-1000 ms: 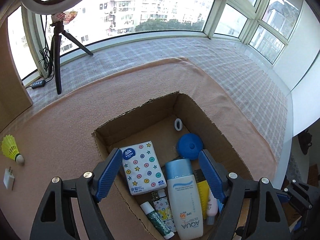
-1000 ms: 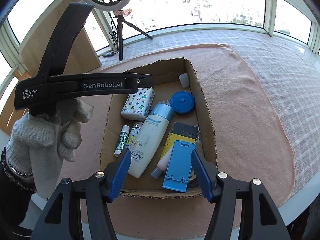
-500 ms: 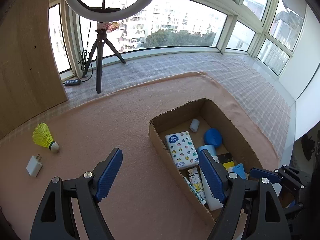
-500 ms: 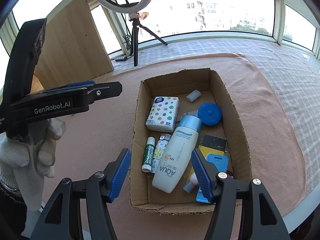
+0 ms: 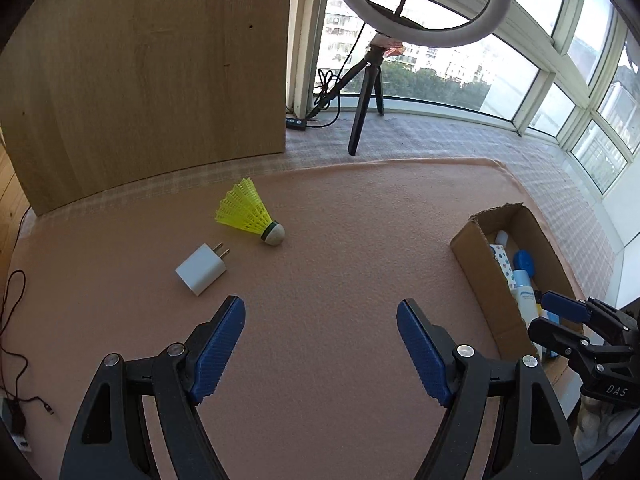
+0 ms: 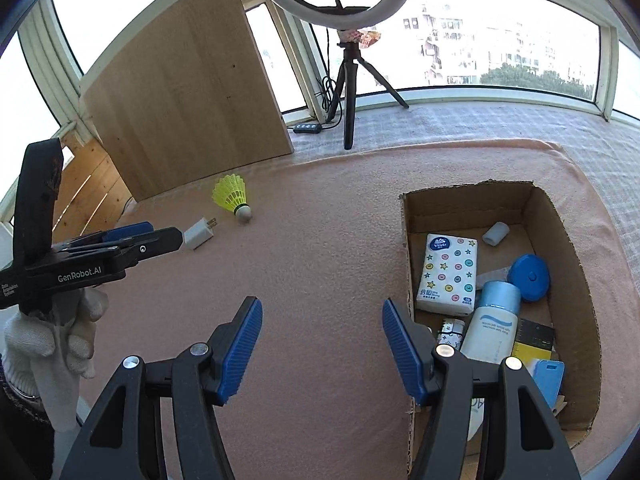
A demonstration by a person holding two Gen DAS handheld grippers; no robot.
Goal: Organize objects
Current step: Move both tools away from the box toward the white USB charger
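While the left gripper [image 5: 320,344] hangs over the pink worktop [image 5: 340,240] with fingers spread wide and empty, a yellow shuttlecock [image 5: 250,213] and white charger [image 5: 202,268] lie ahead. In the right view, the right gripper [image 6: 322,348], fingers apart and empty, hovers beside the cardboard box [image 6: 580,264] of toiletries.

Bare pink blanket [image 5: 320,280] lies open ahead of the left claw [image 5: 320,344]. At eleven o'clock only the charger plug [image 5: 202,268] and yellow shuttlecock [image 5: 250,214] interrupt it. The cardboard box [image 5: 480,276] wall blocks three o'clock; the wooden board [image 5: 160,64] and tripod [image 5: 362,104] close twelve.
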